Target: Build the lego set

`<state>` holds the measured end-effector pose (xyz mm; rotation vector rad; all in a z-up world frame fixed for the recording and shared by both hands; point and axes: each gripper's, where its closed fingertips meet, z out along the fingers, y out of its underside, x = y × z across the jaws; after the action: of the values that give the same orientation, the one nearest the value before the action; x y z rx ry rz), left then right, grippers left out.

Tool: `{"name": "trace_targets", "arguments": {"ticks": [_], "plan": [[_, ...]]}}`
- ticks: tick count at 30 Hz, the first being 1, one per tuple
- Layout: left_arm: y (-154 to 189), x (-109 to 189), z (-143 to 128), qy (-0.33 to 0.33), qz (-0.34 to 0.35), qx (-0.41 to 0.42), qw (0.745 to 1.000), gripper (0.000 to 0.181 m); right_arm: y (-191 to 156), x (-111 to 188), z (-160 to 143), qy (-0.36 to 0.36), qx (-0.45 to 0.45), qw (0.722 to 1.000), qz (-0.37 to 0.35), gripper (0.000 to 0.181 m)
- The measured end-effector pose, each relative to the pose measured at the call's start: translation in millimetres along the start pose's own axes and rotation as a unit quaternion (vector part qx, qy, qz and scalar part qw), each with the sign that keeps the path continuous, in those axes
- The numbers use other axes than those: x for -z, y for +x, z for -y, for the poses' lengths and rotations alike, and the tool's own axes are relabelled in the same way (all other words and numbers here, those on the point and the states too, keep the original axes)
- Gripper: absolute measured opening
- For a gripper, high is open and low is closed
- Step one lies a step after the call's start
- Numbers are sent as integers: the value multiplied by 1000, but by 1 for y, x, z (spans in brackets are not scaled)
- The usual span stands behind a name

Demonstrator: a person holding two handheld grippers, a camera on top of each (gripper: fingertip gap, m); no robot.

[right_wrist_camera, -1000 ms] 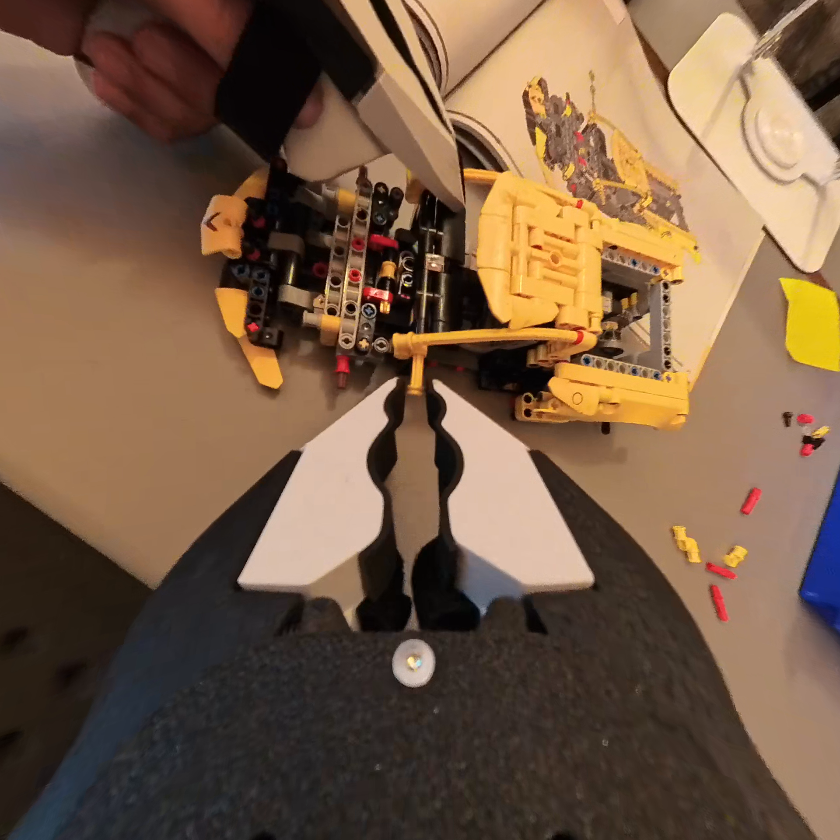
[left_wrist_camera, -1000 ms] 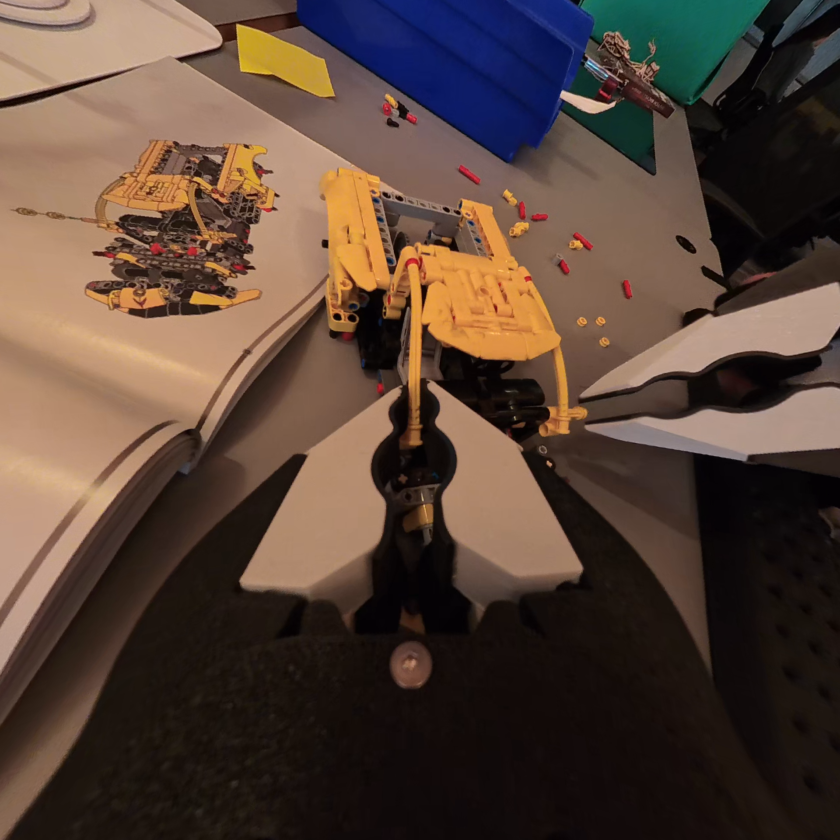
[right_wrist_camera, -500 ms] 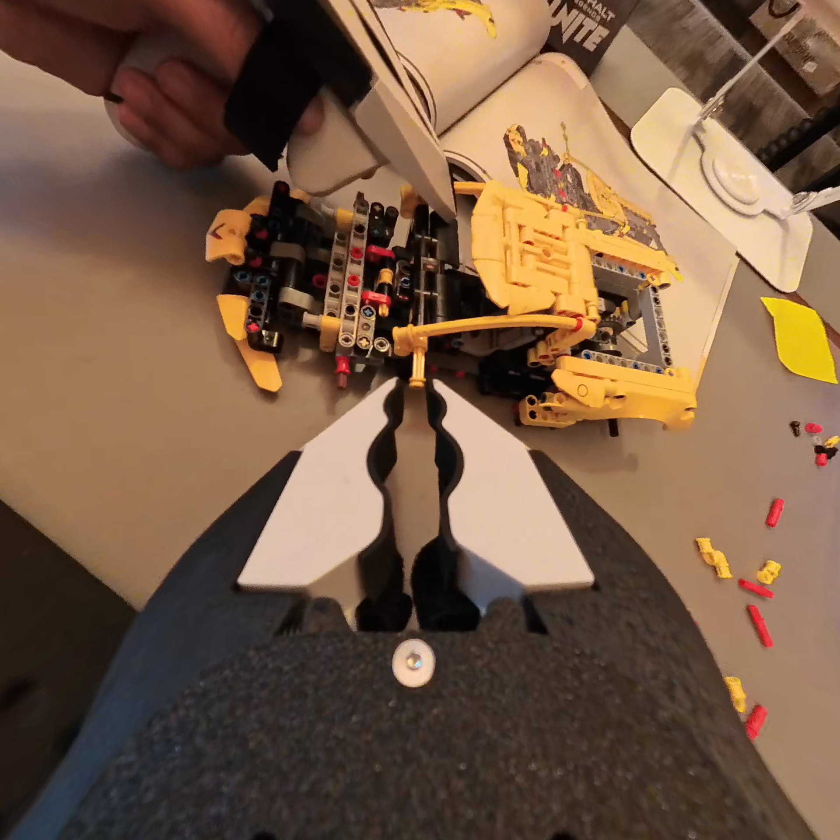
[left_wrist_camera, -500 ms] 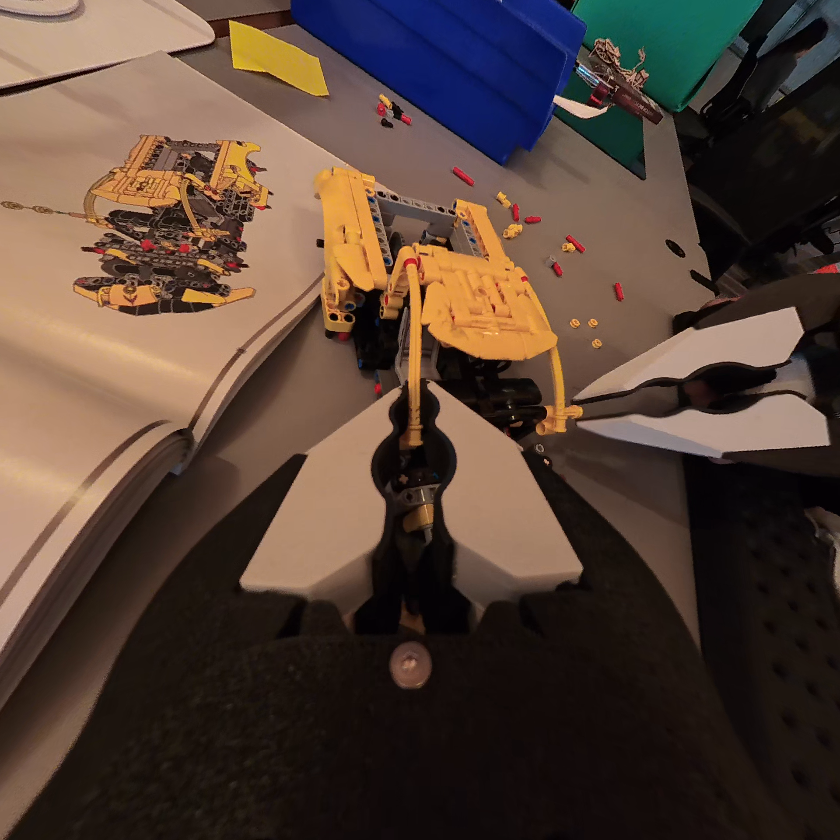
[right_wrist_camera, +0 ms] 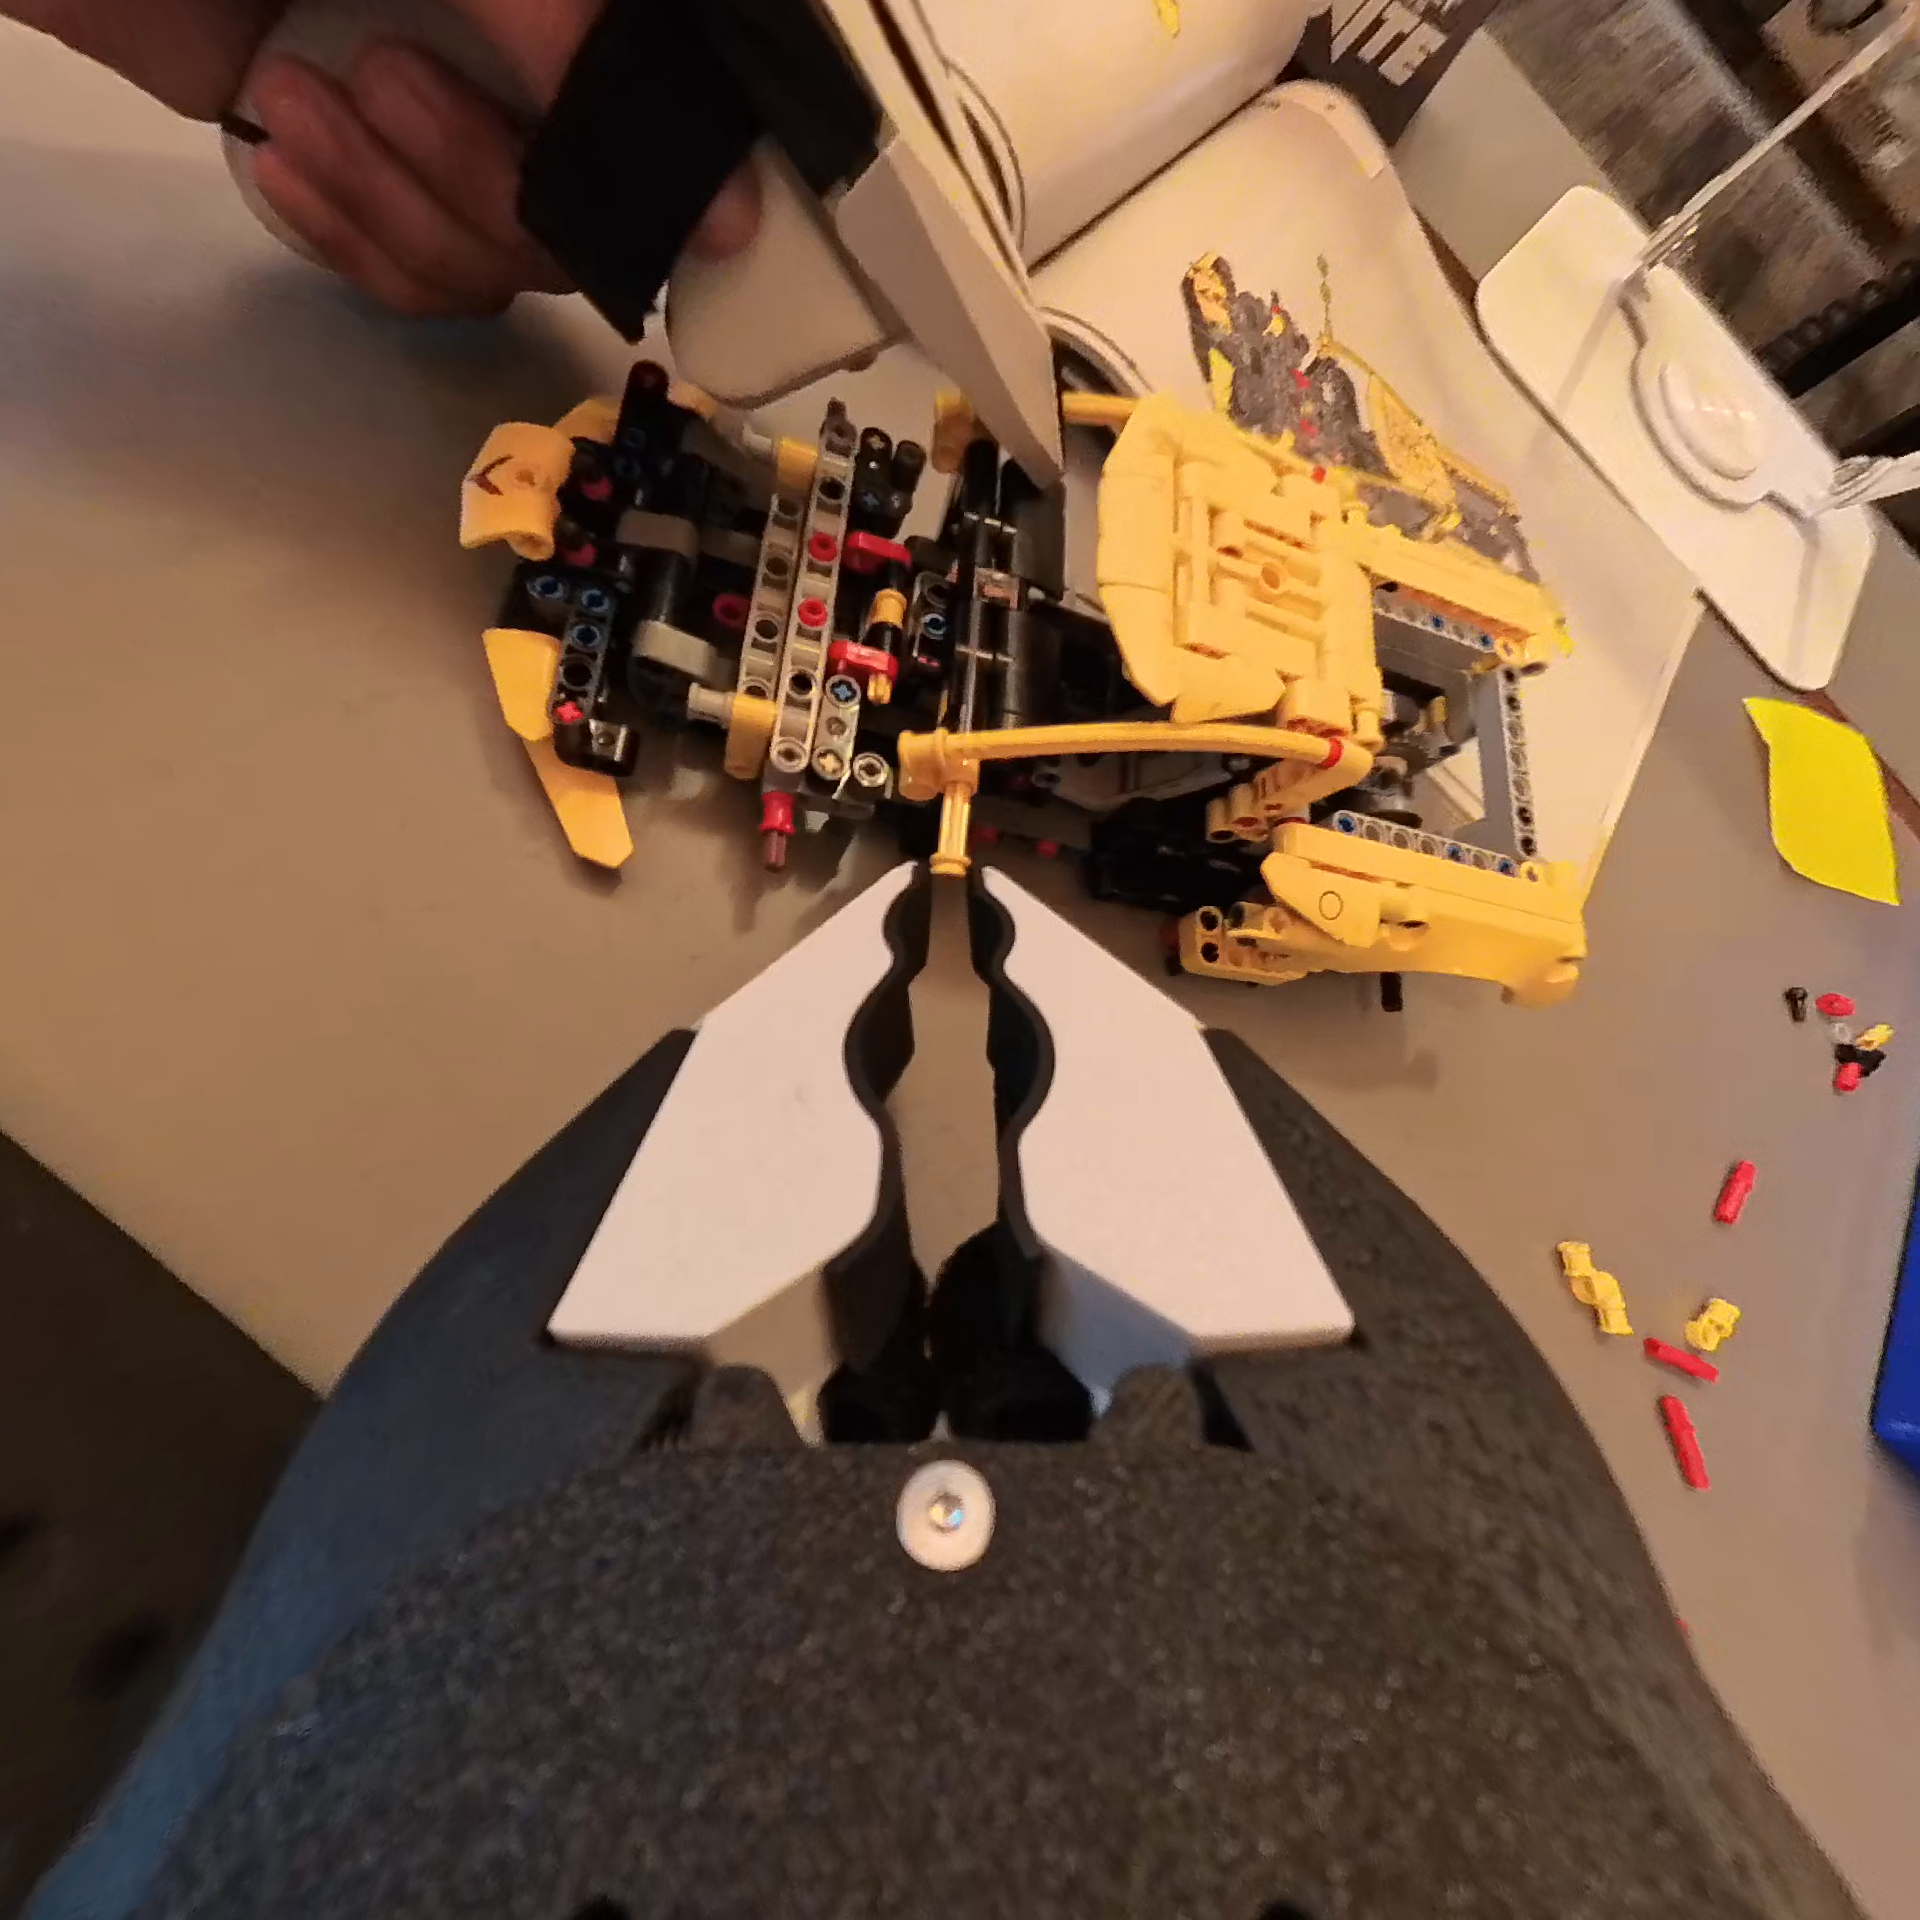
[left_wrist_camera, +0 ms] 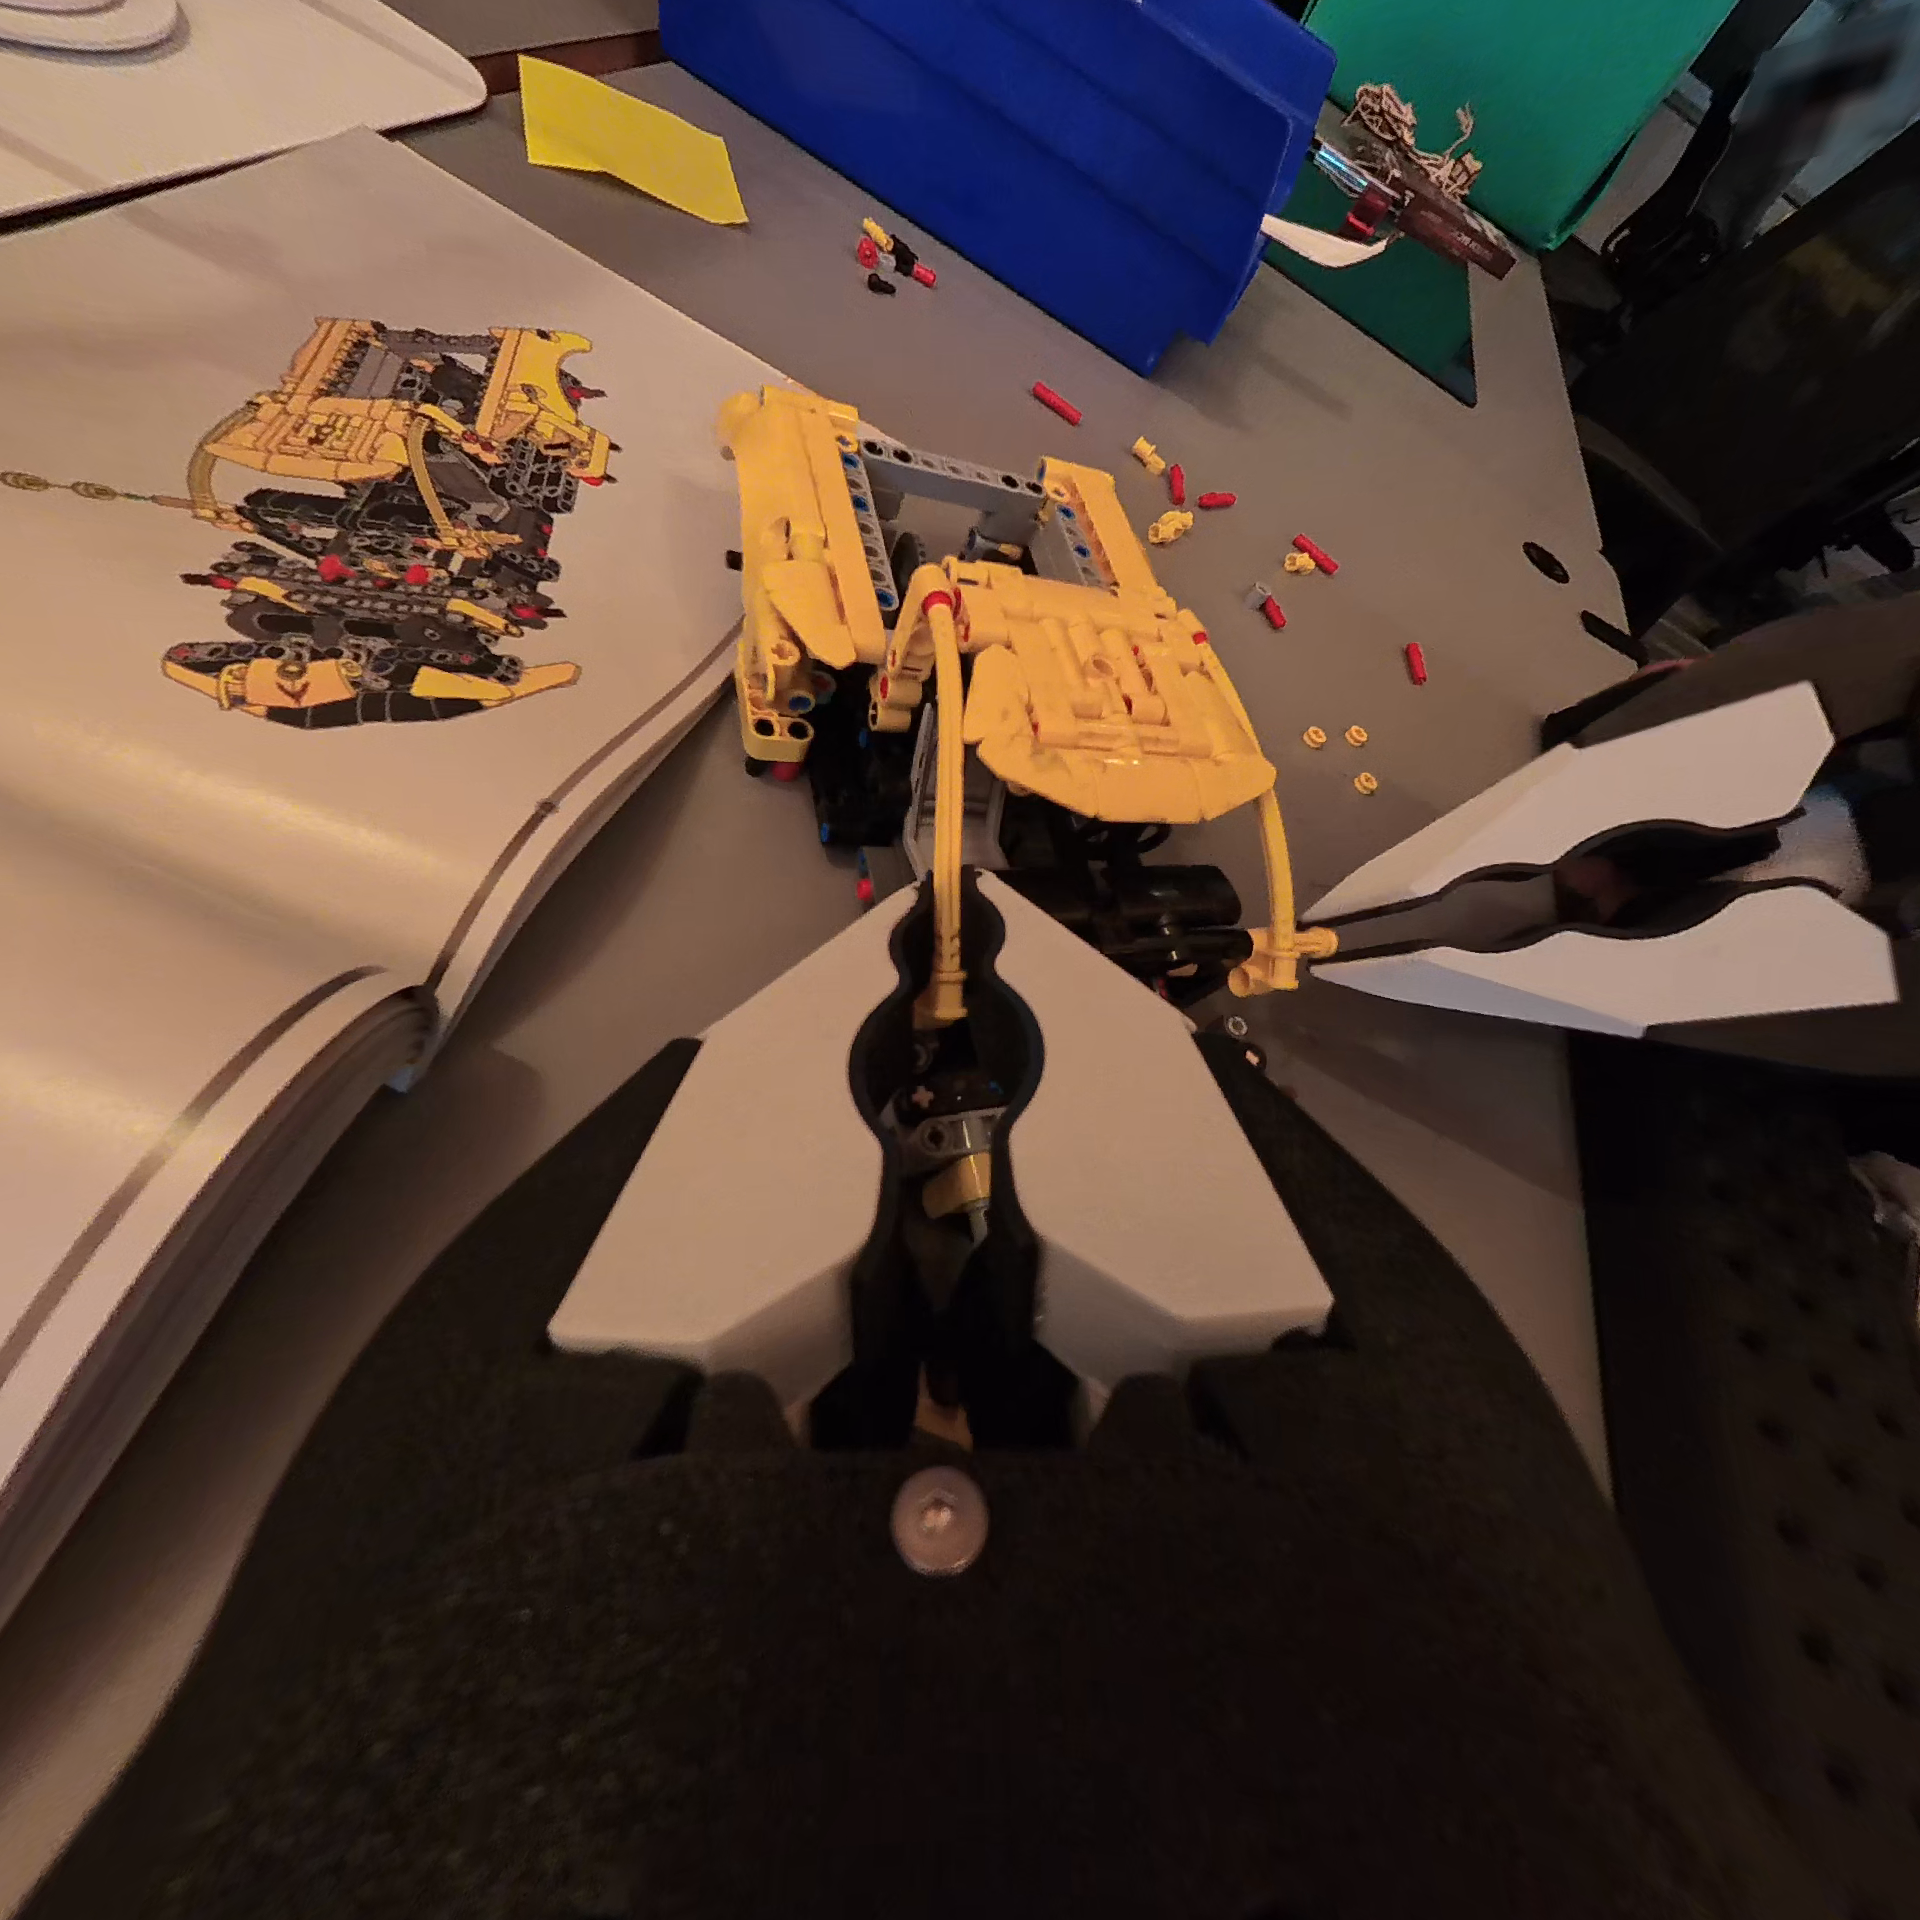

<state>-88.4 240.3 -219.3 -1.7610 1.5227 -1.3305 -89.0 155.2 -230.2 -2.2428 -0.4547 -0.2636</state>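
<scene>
The yellow and black lego model [left_wrist_camera: 1091, 686] lies on the grey table, next to the open instruction book [left_wrist_camera: 312, 727]. My left gripper [left_wrist_camera: 948, 883] is shut on the model's black front end, with one thin yellow hose [left_wrist_camera: 948, 790] running between its fingers. In the right wrist view it [right_wrist_camera: 1039, 457] comes down from the top, held by a hand. My right gripper [right_wrist_camera: 948, 878] is shut to a narrow slit. Its tips touch the end of the yellow pin [right_wrist_camera: 952, 826] on the other hose's [right_wrist_camera: 1122, 740] connector. It also shows in the left wrist view [left_wrist_camera: 1307, 940].
Loose red and yellow pins [left_wrist_camera: 1247, 540] [right_wrist_camera: 1662, 1340] lie scattered right of the model. A blue bin [left_wrist_camera: 1039, 156] and a green bin [left_wrist_camera: 1507, 104] stand behind. A yellow paper [left_wrist_camera: 623, 145] and a white stand base [right_wrist_camera: 1662, 416] lie near the book. The table edge runs close at the right gripper's left. About 9 centimetres separates my left fingertips from my right.
My right gripper has moved in toward the model until its tips meet the yellow pin; its jaw gap is unchanged. My left gripper has kept its hold.
</scene>
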Motion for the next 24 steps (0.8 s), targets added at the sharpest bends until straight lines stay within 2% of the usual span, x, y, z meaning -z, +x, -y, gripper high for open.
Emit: {"name": "trace_targets", "arguments": {"ticks": [5,9,14,19,24], "plan": [[1,-1,0,3,-3,4,1000,4,-2,2,-2,-76,-54,993,66,4],[1,-1,0,4,7,0,1000,4,-3,2,-4,-136,-117,980,83,4],[3,-1,-1,1,9,-7,1000,4,-3,0,-2,-189,-48,980,39,4],[3,-1,-1,-1,6,-5,1000,4,-3,-4,2,-193,-58,978,56,4],[5,-2,-2,-6,-4,-9,1000,4,-2,-2,0,-147,-42,986,66,8]]}}
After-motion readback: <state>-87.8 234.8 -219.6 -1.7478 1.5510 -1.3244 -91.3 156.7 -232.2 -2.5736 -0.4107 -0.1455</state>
